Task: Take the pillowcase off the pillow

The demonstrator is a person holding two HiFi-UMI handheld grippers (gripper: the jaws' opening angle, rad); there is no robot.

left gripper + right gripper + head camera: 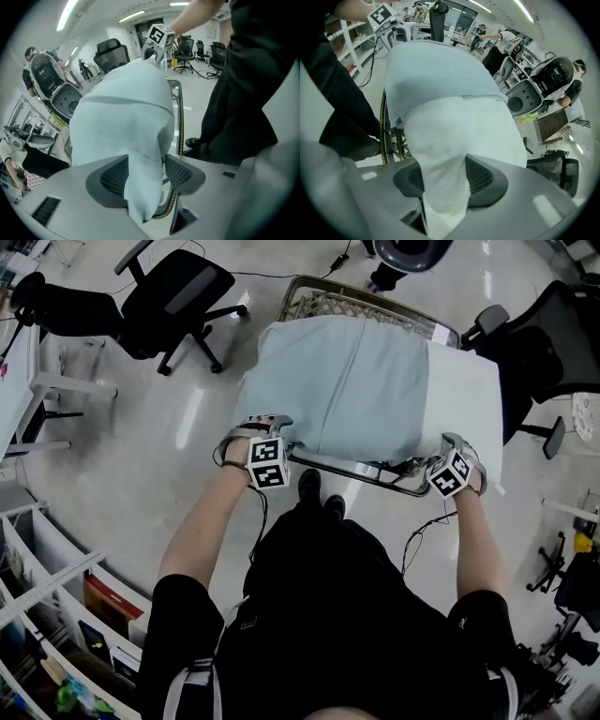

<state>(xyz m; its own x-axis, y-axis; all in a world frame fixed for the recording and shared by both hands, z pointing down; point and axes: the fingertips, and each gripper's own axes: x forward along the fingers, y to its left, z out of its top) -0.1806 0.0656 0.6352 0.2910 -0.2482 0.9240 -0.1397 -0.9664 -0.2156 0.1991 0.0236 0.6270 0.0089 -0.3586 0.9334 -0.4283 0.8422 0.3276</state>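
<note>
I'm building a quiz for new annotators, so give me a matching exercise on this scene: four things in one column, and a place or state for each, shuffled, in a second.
1. light blue fabric pillowcase
2. white soft pillow
3. metal wire basket
4. black office chair

A. pinched by the right gripper
B. on the floor, beside the basket
C. corner between the jaws of the open left gripper
D. underneath the pillow

Pairs: 1-C, 2-A, 3-D, 4-B

A pale blue pillowcase (337, 381) covers the left and middle of a plump white pillow (464, 395), whose right end sticks out bare. The pillow lies flat across the top of a metal-rimmed wicker basket (361, 468), filling it.
</note>
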